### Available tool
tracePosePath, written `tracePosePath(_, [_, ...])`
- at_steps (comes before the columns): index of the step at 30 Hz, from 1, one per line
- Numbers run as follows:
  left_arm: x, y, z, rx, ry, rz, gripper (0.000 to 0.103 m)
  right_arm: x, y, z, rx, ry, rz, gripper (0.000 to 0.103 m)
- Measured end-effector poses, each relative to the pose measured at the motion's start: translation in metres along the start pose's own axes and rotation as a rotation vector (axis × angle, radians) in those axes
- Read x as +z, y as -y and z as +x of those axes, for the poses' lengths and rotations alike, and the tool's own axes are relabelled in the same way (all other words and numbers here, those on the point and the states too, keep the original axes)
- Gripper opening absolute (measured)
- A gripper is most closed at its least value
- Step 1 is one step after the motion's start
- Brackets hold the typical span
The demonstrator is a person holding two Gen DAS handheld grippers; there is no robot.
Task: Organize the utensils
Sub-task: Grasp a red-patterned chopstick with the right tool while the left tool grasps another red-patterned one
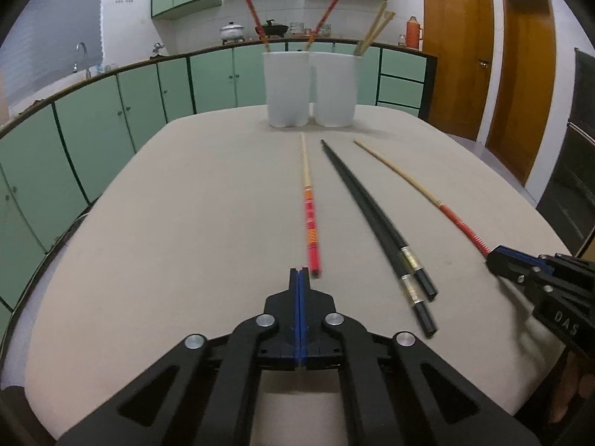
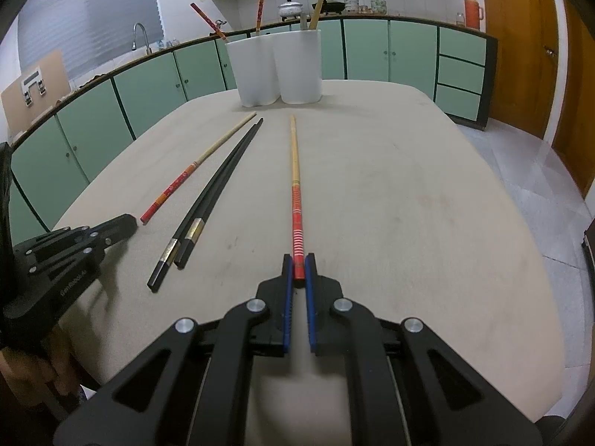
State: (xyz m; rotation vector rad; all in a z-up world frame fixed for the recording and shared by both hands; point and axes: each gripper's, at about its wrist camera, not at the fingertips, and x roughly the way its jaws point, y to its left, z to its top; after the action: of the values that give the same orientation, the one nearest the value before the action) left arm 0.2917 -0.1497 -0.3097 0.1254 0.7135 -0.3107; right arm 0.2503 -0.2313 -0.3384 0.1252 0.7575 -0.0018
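Our right gripper [image 2: 298, 264] clamps the red-striped chopstick [image 2: 295, 186]; our left gripper [image 1: 299, 274] pinched together, empty, beside red-orange chopstick [image 1: 310, 219].

Right gripper [image 2: 299, 264] jaws straddle red-handled chopstick [image 2: 296, 200] end — table [image 2: 409, 204].

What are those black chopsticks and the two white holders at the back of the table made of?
The black chopsticks look like lacquered wood or plastic: a smooth dark sheen, with metallic-looking bands near the thick ends. The white holders seem plastic or glazed ceramic: plain, matte, slightly translucent in the left wrist view. The pictures cannot settle either.
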Motion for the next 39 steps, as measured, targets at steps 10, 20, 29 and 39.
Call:
tracePosePath(10, [0.007,0.0,0.004,0.006,-0.018,0.036,0.027,0.0,-0.003,0.0,-0.016,0.004,-0.011,0.006])
tracePosePath(20, [0.01,0.01,0.007,-0.015,-0.021,0.07,0.011,-0.001,-0.006,0.0,-0.03,0.016,-0.035,0.007])
tracePosePath(29, [0.014,0.0,0.0,-0.059,-0.02,0.003,0.0,0.005,-0.011,-0.004,-0.051,-0.003,-0.062,0.005])
tracePosePath(39, [0.014,0.012,-0.004,-0.105,-0.027,0.063,0.004,0.003,-0.008,-0.012,-0.055,-0.012,-0.052,0.005])
